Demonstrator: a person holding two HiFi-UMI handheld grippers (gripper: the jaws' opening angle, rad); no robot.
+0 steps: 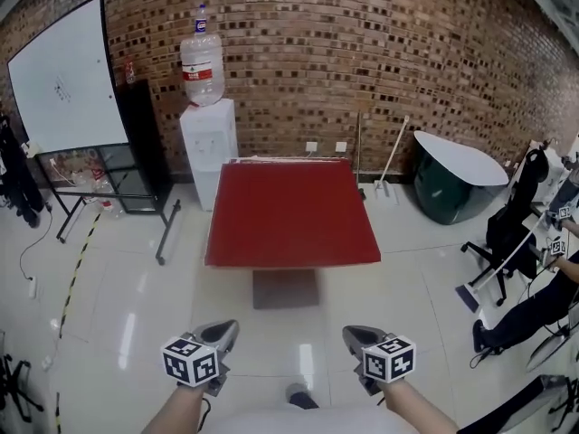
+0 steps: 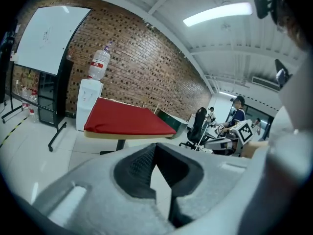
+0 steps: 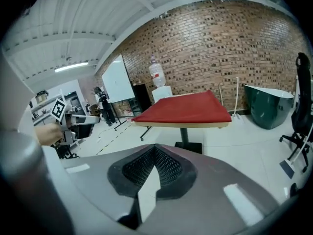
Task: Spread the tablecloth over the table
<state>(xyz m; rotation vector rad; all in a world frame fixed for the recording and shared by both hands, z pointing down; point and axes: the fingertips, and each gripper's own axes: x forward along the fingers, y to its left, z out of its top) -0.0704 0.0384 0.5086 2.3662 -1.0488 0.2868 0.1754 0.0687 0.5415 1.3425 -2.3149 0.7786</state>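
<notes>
The flat red cloth tablecloth [image 1: 289, 208] looks matt and smooth. The white tiled floor [image 1: 118, 315] is glossy and mirrors the lights. The brown brick wall [image 1: 380, 52] is rough and dull. The left gripper [image 2: 155, 148] and right gripper [image 3: 154, 153] are matt grey plastic with black grid-textured pads [image 3: 167, 169]

Bright, even ceiling strip light [image 2: 222, 12]; glare on floor [image 1: 136, 333]; fisheye-warped, dark edges.
</notes>
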